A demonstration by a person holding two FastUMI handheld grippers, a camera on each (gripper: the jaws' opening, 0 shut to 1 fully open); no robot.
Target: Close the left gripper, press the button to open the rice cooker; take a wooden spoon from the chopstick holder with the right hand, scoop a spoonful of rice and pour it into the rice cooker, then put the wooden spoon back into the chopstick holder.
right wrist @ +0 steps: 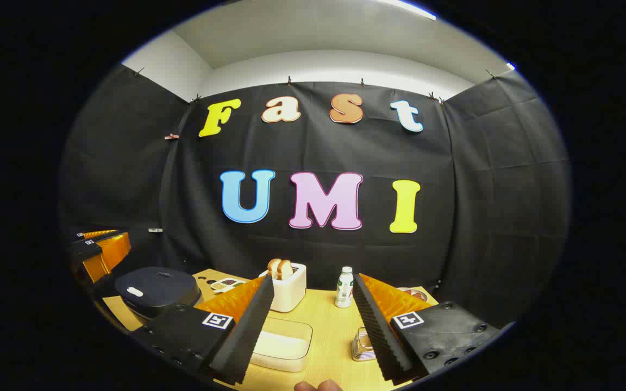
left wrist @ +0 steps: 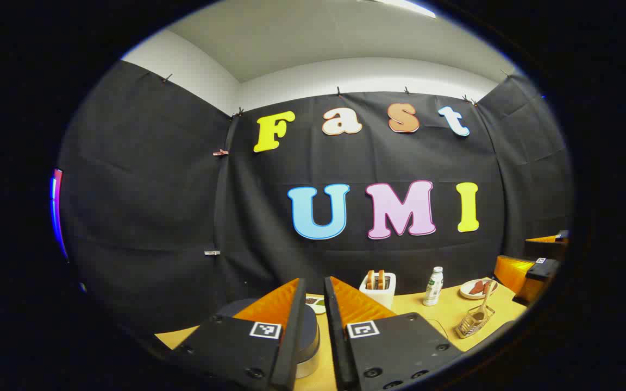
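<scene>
The dark rice cooker [right wrist: 155, 290] stands at the table's left with its lid down and a pale button [right wrist: 135, 292] on top. In the left gripper view the rice cooker [left wrist: 308, 331] sits just behind my left gripper [left wrist: 313, 281], whose fingers stand a narrow gap apart with nothing between them. The wooden spoon [left wrist: 486, 300] leans in the wire chopstick holder [left wrist: 473, 323]. My right gripper [right wrist: 312, 278] is wide open over a clear box of rice [right wrist: 283, 345]. The chopstick holder [right wrist: 363, 347] is partly hidden by its right finger.
A white toaster [right wrist: 288, 290] with bread, a small bottle [right wrist: 344, 287] and a plate [left wrist: 476, 288] line the back of the wooden table [right wrist: 329, 315]. A small dish [right wrist: 226, 283] lies behind the cooker. A person's fingertip [right wrist: 318, 385] shows at the bottom edge.
</scene>
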